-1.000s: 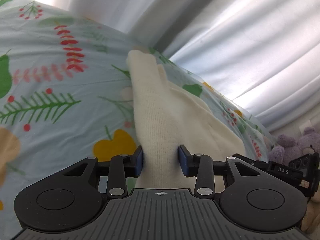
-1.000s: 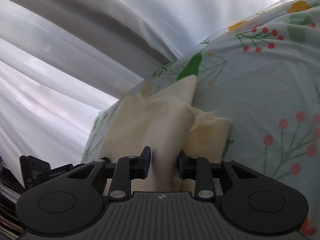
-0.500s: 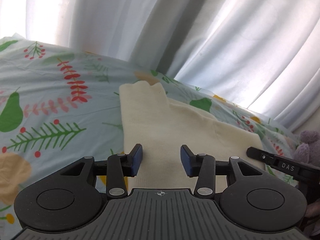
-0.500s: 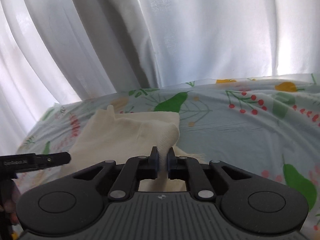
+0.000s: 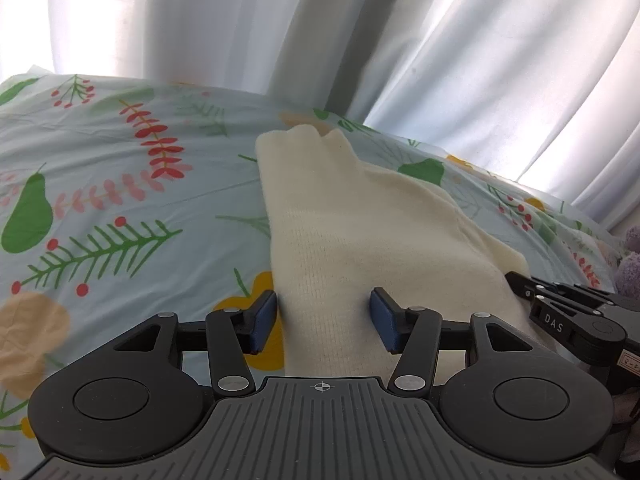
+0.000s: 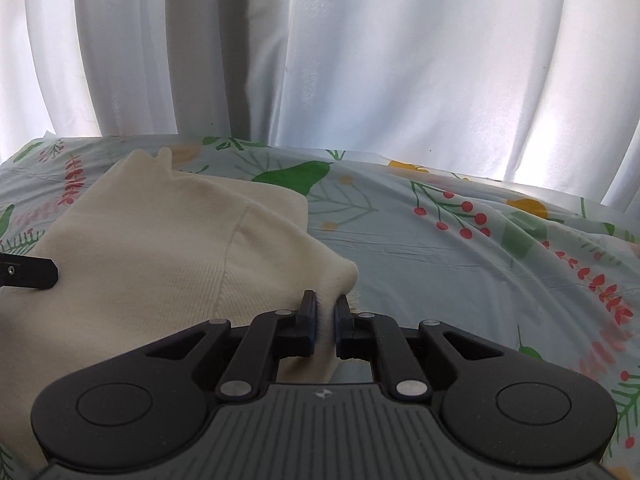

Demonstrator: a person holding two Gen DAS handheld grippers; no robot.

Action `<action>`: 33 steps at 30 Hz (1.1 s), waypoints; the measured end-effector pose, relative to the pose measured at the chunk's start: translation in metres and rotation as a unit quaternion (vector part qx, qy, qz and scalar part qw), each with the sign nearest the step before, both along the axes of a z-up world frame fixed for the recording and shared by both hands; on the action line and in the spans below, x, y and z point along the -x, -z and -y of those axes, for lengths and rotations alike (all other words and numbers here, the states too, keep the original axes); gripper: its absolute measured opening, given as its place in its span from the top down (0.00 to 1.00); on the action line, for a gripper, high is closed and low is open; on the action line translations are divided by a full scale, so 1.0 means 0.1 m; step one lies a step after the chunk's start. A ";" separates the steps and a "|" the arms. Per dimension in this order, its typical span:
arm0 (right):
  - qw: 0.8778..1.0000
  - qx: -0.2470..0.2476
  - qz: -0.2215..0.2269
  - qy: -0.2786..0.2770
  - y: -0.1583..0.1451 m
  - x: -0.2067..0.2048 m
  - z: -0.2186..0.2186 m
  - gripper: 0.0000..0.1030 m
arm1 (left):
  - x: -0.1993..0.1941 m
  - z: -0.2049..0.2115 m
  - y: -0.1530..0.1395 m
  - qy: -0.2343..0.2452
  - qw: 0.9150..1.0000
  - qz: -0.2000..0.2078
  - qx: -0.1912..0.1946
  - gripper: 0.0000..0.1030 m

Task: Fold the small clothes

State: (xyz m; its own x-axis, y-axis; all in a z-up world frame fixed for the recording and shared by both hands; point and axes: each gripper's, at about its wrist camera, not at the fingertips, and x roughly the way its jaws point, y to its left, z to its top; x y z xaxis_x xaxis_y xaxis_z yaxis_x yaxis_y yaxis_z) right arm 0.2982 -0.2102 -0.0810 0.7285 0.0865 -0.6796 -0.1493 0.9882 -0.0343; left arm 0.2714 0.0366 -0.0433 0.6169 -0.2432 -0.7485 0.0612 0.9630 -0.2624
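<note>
White pleated curtain (image 5: 400, 40) fills the far background in both views. Below it a light blue bedsheet printed with green pears, red berries and leaf sprigs (image 5: 120, 200) covers the bed. A cream knit garment, small and partly folded (image 5: 360, 232), lies flat on the sheet, far end narrow with a notched tip, near end reaching under both tools; in the right wrist view it sits left of centre (image 6: 160, 260) with a seam running down it and a rounded folded corner at its right edge. Left gripper (image 5: 323, 322) has blue pads set wide apart, jaws just been opening, the garment's near left edge lying between them, pads not pressing it. Right gripper (image 6: 325, 322) is pinched nearly closed on the garment's near right corner, fabric caught between the pads. The right tool's black tip also shows at the right edge of the left view. Purple plush toy (image 5: 630, 264) at far right edge, off the garment, partly cut off.
</note>
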 end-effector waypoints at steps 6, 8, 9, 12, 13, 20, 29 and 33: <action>1.000 0.019 0.000 0.012 -0.04 -0.01 0.04 0.82 | 0.01 -0.05 -0.01 -0.008 1.000 -0.007 0.002 0.35; 0.999 -0.001 0.001 0.035 -0.13 0.02 0.11 0.73 | 0.03 -0.07 -0.05 -0.010 1.000 -0.007 0.000 0.35; 0.999 -0.014 0.008 0.046 -0.19 0.06 0.14 0.73 | 0.04 -0.09 -0.08 -0.017 1.000 -0.002 -0.001 0.35; 0.997 -0.025 0.061 0.040 -0.39 0.14 0.06 0.72 | 0.03 -0.16 -0.18 -0.064 0.998 0.026 0.006 0.37; 0.997 -0.031 0.070 0.026 -0.43 0.13 -0.02 0.69 | -0.02 -0.16 -0.20 -0.077 0.997 0.030 0.007 0.37; 0.994 0.036 0.059 -0.089 -0.28 -0.23 -0.80 0.64 | -0.40 0.01 -0.07 -0.099 0.995 0.011 0.003 0.37; 0.998 0.015 0.047 -0.036 0.06 -0.46 -0.51 0.64 | -0.58 0.34 0.28 -0.092 0.993 0.022 -0.067 0.21; 0.999 -0.011 0.041 -0.029 0.08 -0.49 -0.41 0.59 | -0.58 0.31 0.32 -0.096 0.992 0.030 -0.071 0.16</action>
